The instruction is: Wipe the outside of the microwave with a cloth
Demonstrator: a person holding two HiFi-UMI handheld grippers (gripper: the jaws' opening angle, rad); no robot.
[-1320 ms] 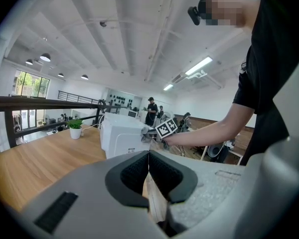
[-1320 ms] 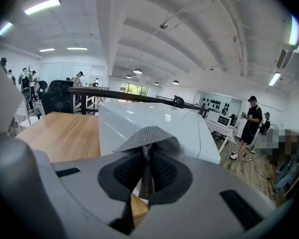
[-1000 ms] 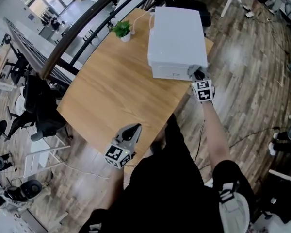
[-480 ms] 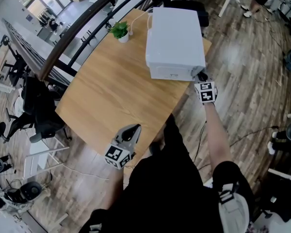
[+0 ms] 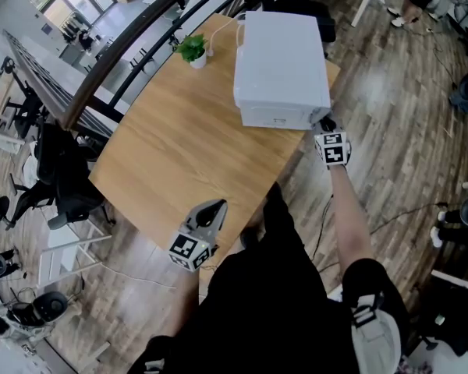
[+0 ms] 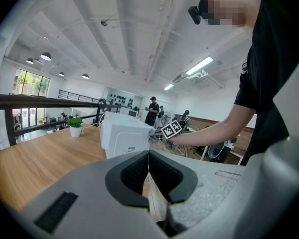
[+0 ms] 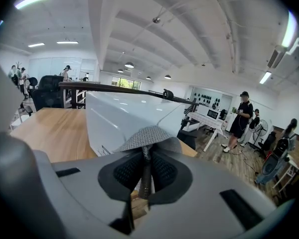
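A white microwave [image 5: 282,61] stands at the far right of a wooden table [image 5: 179,154], also seen in the left gripper view as the microwave [image 6: 122,136] and close up in the right gripper view as the microwave [image 7: 117,118]. My right gripper [image 5: 321,123] is at the microwave's near right corner, shut on a grey cloth [image 7: 147,136] that presses against the white side. The cloth [image 6: 150,134] shows small beside that corner. My left gripper [image 5: 211,211] hangs over the table's near edge, jaws shut with nothing between them.
A small potted plant [image 5: 194,49] stands at the table's far edge beside a white cable. A dark railing [image 5: 132,45] runs behind the table. Office chairs [image 5: 58,170] stand at the left. Wooden floor lies to the right, with people far off.
The right gripper with the cloth has shifted slightly along the microwave's near right corner. The left gripper has not moved.
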